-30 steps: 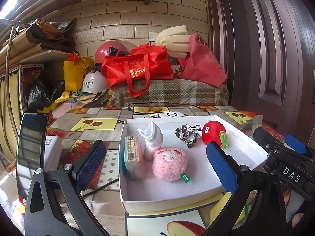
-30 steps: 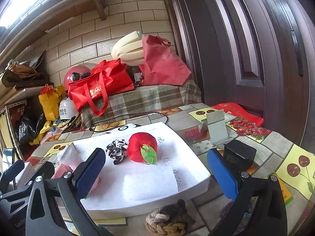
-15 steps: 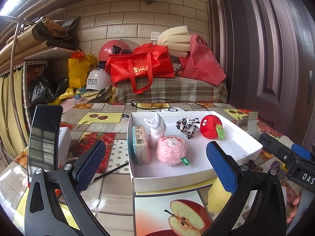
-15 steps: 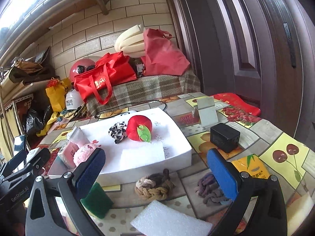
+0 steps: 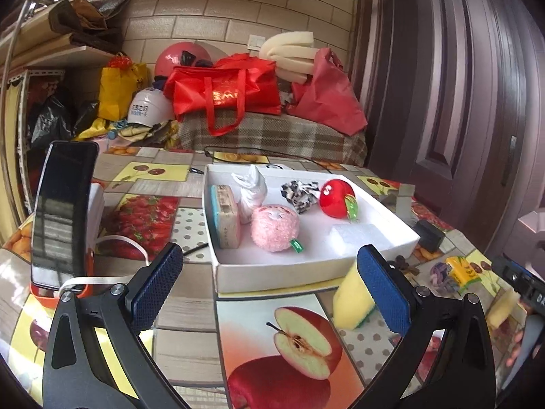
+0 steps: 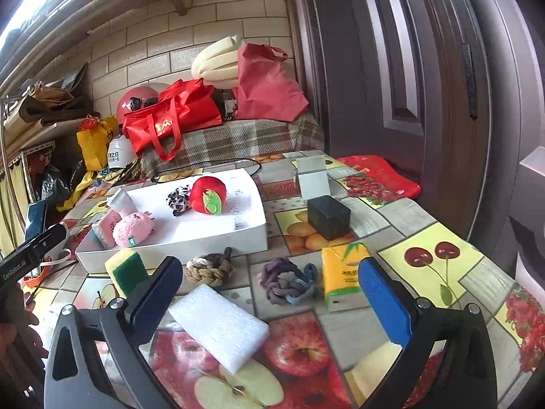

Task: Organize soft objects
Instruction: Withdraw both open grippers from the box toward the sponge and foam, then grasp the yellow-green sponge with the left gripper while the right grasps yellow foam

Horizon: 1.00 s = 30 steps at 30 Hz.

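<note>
Soft things half sorted: some in the white tray [image 5: 306,272], some loose on the fruit-print table [image 6: 425,248].
Left gripper [image 5: 269,284] gapes wide, empty, before the tray holding a pink fuzzy plush [image 5: 274,226] and red apple plush [image 5: 335,197]. Right gripper [image 6: 272,291], also wide and empty, hovers over a white foam pad [image 6: 219,322], beside a brown rope knot [image 6: 207,269] and a purple one [image 6: 286,281].

Cream brick wall [image 5: 211,20], dark panelled door [image 5: 453,95], plaid-covered bench [image 5: 272,134] piled with bags.
</note>
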### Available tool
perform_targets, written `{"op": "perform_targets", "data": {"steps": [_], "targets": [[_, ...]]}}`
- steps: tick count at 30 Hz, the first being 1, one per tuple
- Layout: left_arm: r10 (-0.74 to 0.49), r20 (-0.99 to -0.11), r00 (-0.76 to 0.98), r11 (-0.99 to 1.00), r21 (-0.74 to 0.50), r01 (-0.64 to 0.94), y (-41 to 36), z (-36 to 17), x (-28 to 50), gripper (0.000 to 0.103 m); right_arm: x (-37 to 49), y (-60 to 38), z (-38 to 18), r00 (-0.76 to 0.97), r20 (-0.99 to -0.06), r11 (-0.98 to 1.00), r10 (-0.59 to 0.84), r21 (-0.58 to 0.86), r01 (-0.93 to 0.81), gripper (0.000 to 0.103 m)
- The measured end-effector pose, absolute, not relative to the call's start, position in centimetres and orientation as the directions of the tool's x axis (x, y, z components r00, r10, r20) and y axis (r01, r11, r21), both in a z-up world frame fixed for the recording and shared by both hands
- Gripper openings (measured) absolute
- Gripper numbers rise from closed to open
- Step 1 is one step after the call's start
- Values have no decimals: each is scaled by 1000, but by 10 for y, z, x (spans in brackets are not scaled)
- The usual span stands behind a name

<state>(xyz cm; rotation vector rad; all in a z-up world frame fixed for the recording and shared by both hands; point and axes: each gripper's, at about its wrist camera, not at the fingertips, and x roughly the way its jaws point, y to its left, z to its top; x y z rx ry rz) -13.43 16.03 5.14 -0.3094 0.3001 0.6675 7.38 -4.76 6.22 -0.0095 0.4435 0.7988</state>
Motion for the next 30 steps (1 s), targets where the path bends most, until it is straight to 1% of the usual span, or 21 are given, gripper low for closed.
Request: {"op": "perform_targets", "data": {"steps": [3, 5, 8, 10, 13, 16, 17, 19, 23, 25, 28, 29, 30], "targets": [[487, -414, 769, 792, -163, -589, 153, 49, -125, 103, 97, -65, 54, 586, -464, 728, 664, 222, -649, 103], [461, -435, 773, 816, -135, -563, 146, 48, -118, 103, 112, -80, 51, 575, -482, 736, 661, 268, -622, 103], [461, -460, 759, 832, -72, -549, 136, 47, -106, 103, 126, -105, 51, 598, -486, 763, 637, 285, -581, 103], [456, -492, 742, 842, -31, -538, 132, 44, -96, 103, 137, -118, 49, 602, -516, 784, 610, 282, -553, 103], [410, -554, 724, 873, 7, -488, 128, 37, -78, 103, 151, -132, 42, 571, -575, 796, 586, 279, -537, 103], [375, -584, 720, 891, 13, -454, 124, 33, -66, 102, 158, -139, 35, 534, -620, 791, 575, 254, -557, 103], [367, -588, 721, 895, 14, -445, 123, 32, -62, 99, 157, -140, 33, 521, -630, 784, 576, 245, -571, 103], [357, -597, 718, 902, 20, -431, 120, 31, -54, 96, 154, -137, 30, 499, -648, 767, 575, 216, -604, 103], [358, -598, 717, 908, 43, -417, 115, 32, -50, 96, 147, -136, 29, 507, -648, 756, 569, 168, -633, 103], [351, -606, 714, 909, 37, -415, 116, 31, -48, 96, 148, -137, 28, 518, -652, 768, 553, 158, -621, 103], [329, -629, 705, 910, 11, -415, 122, 28, -41, 96, 153, -137, 24, 508, -682, 781, 526, 151, -606, 103], [322, -636, 702, 910, 2, -416, 125, 27, -38, 93, 153, -136, 23, 508, -685, 781, 523, 146, -608, 103], [312, -643, 699, 910, -9, -415, 127, 26, -35, 87, 153, -135, 23, 509, -687, 781, 520, 140, -608, 103]]}}
